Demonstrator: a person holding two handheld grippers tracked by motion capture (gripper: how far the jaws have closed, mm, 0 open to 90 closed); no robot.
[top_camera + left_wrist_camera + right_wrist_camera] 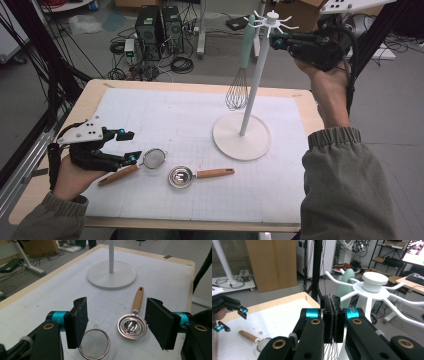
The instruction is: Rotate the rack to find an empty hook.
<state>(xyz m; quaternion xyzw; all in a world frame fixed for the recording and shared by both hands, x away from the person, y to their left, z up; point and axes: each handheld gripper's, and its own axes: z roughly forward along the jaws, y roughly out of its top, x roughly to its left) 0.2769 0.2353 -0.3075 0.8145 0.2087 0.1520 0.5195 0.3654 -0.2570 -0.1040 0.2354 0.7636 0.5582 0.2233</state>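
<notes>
Right gripper (276, 42), jaws pressed together and empty, sits beside the rack (271, 20), so a bump could unhook the whisk (239, 85); left gripper (127, 146) gapes over the strainer (154, 158).

Rack pole (251, 95) and hanging whisk (238, 90) block table's far right; mat's far left free.

Glossy metal strainer (154, 158), wooden handle (118, 175).
</notes>
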